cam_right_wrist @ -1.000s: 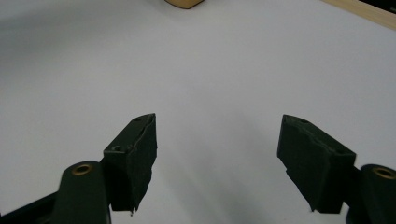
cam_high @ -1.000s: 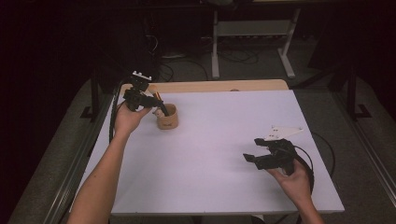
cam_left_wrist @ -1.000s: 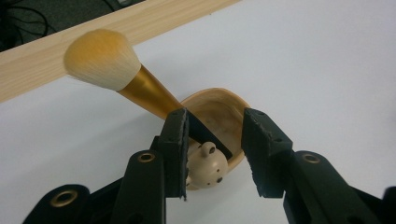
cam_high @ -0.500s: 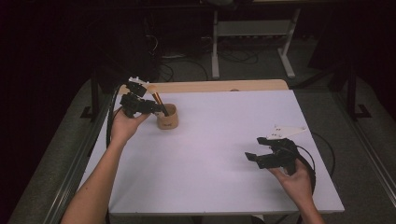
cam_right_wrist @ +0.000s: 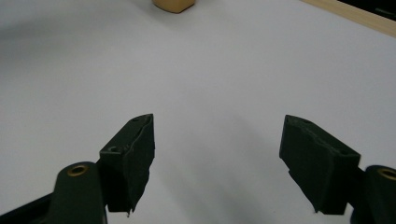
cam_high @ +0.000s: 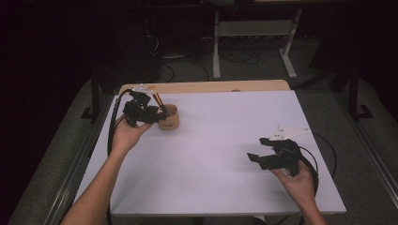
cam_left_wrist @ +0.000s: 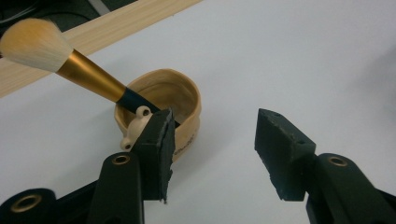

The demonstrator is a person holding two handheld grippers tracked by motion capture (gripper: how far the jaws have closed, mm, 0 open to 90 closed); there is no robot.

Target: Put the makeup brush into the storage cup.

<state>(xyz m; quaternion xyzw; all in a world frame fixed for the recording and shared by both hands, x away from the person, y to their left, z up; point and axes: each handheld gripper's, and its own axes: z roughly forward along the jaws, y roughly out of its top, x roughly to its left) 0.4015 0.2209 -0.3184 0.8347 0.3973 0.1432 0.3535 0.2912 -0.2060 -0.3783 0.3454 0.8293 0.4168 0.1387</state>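
A small tan wooden cup (cam_high: 169, 117) stands at the white table's far left. A makeup brush (cam_high: 157, 99) leans in the cup, bristles up and pointing back left. In the left gripper view the cup (cam_left_wrist: 183, 100) lies just past the left jaw, and the brush (cam_left_wrist: 84, 77) shows cream bristles, a gold ferrule and a dark handle. My left gripper (cam_high: 157, 114) (cam_left_wrist: 215, 121) is open beside the cup, holding nothing. My right gripper (cam_high: 258, 149) (cam_right_wrist: 217, 121) is open over bare table at the near right, and the cup's base (cam_right_wrist: 173, 4) is far ahead of it.
A light wooden strip (cam_high: 202, 86) runs along the far edge of the white table (cam_high: 211, 140). A black cable (cam_high: 111, 126) loops off the left edge and another (cam_high: 324, 150) off the right edge. A white desk frame (cam_high: 253, 33) stands on the dark floor behind.
My left gripper has come down and toward the person, from above the brush to level with the cup. My right gripper has drifted slightly toward the near edge.
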